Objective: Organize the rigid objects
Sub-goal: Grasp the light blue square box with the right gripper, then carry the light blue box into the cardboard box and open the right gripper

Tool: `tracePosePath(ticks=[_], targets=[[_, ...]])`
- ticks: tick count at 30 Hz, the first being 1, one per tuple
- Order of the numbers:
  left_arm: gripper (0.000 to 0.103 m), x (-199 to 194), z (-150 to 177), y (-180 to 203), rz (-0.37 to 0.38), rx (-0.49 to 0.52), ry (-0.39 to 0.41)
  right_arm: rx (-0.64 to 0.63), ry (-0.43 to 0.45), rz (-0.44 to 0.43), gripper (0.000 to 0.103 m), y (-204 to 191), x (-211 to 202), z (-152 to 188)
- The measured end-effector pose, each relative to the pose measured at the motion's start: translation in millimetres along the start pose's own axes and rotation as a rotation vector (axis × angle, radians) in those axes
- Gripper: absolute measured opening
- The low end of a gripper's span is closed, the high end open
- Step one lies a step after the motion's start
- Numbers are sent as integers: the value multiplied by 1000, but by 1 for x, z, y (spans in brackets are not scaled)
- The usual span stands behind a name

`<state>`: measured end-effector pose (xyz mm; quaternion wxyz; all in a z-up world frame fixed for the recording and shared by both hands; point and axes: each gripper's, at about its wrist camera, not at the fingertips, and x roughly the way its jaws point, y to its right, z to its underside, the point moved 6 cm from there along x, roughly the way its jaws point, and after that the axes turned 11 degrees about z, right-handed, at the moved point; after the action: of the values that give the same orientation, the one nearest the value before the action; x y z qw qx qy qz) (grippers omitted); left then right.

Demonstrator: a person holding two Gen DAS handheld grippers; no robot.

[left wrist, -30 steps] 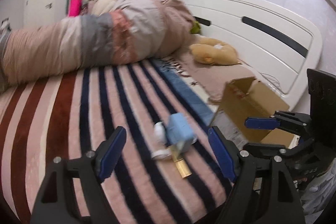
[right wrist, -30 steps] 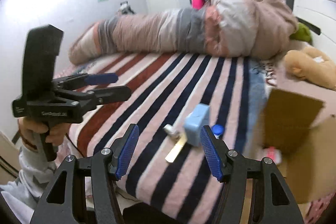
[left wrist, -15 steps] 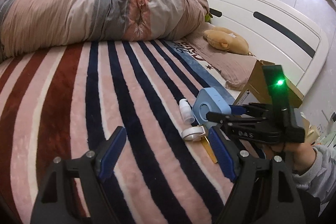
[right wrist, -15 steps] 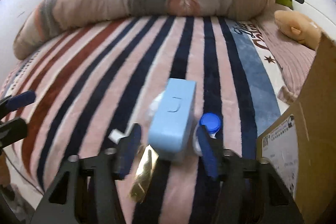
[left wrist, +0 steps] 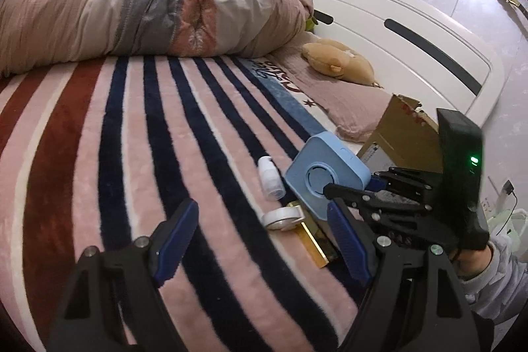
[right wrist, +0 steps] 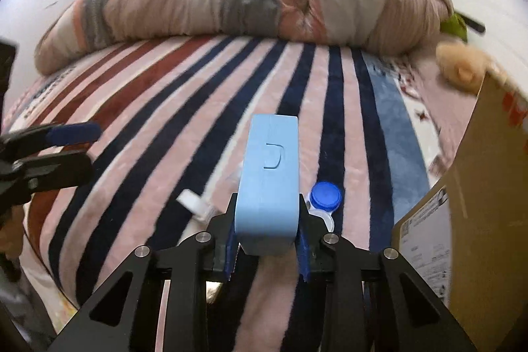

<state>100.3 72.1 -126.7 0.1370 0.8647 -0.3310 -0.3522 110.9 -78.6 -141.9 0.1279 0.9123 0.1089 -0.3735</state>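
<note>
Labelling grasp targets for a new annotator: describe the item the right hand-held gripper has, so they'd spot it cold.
On the striped blanket, look beside the cardboard box at the small cluster of objects. The right hand-held gripper is shut on the pale blue box there. It is the biggest piece, rounded, with a circular grille on one face, unlike the white bottle and tape roll.

cardboard box cut off at right edge, plush toy blurred

Light blue box, pink, navy and maroon striped blanket, brown cardboard box
</note>
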Motion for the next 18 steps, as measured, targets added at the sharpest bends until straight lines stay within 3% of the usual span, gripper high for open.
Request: tracePosePath(ticks=[5,9,18], targets=[[92,-4,-5,24,87,56,16,-25,29,-133,24,-19,-25,-2],[92,-7,-9,40,113,89,23,-95,82,-239,24,-40,-49,-4],[92,-24,-17,71,160,127,46,-186,203,-321,24,-55,-93,-5]])
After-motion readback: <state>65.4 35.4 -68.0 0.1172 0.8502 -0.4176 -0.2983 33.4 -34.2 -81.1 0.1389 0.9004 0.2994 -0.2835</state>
